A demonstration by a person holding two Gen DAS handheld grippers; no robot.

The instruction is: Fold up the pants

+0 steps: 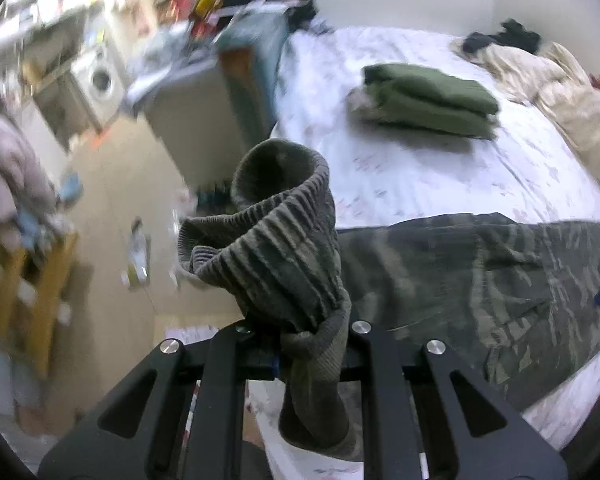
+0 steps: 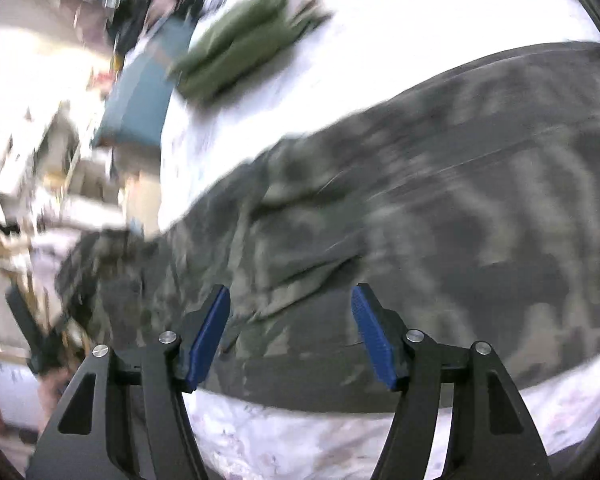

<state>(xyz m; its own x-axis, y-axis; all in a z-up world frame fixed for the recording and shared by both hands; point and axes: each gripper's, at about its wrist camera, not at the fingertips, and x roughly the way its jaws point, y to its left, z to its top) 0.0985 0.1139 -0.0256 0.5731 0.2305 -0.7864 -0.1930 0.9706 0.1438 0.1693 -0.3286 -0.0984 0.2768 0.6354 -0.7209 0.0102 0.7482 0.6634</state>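
Camouflage pants (image 1: 480, 280) lie across the near part of the bed (image 1: 420, 168). My left gripper (image 1: 312, 344) is shut on the ribbed ankle cuff (image 1: 280, 240) of one leg and holds it up off the bed at the bed's left edge. In the right wrist view the pants (image 2: 420, 220) fill the frame, blurred. My right gripper (image 2: 290, 332) is open, its blue pads (image 2: 208, 336) just above the cloth and holding nothing.
A folded stack of olive green clothes (image 1: 424, 100) lies further back on the bed, also in the right wrist view (image 2: 244, 44). A beige crumpled blanket (image 1: 560, 92) is at the far right. A cluttered cabinet (image 1: 220, 92), a washing machine (image 1: 100, 80) and the floor (image 1: 112, 208) are left of the bed.
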